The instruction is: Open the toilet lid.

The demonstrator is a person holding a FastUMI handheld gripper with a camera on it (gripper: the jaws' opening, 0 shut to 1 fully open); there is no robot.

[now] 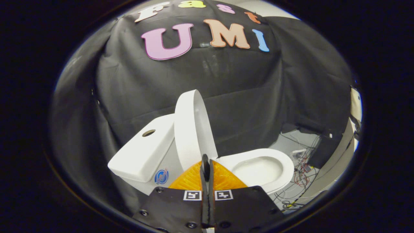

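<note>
One white toilet stands against the black cloth wall [245,97] of the booth. At the left sits its cistern [142,150], a boxy tank whose flat top has a round hole [148,133] in it and whose front carries a small round blue sticker [161,176]. Just right of the cistern the toilet lid [190,126] is raised, standing nearly upright and leaning back toward the tank, its inner face turned toward the bowl. Further right lies the toilet seat [284,165], down flat on the rim around the open white bowl [257,170]. Beyond the bowl, on the pale floor at the far right, a tangle of cables [300,174] lies beside a dark box. The gripper [207,161] sits just in front of the toilet, below the lid's lower edge; its two fingers are pressed together with nothing between them, the tips close to the lid's base, though I cannot tell whether they touch it.
</note>
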